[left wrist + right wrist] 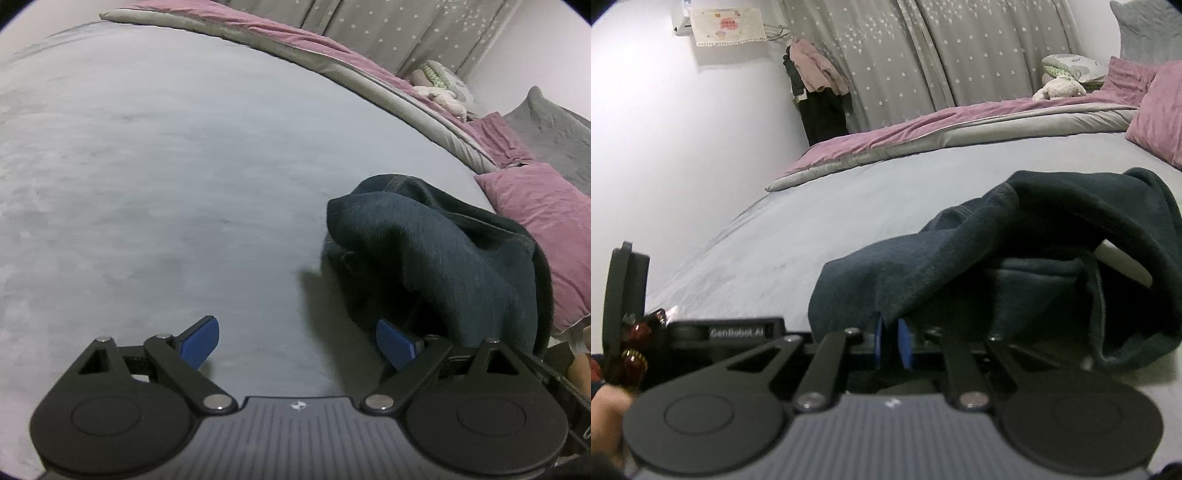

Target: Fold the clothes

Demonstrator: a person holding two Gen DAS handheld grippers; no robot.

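Now one dark garment (960,258) sits pinched in the right gripper (892,343); left gripper (295,343) gapes wide, empty.

Left wrist view: angled down over the grey bed (147,166), close. Right wrist view: lower, near-level, facing the curtains (923,55). Both share the dark garment (443,251) and the bed.

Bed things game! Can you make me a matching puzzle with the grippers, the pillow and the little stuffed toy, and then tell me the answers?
Things:
1. left gripper
2. right gripper
3. pillow
4. stuffed toy

Descriptions:
A. pink, beside the dark garment
B. shut, pinching the dark garment
C. cream, far back by the curtain
D. open, holding nothing

Pairs: 1-D, 2-B, 3-A, 4-C
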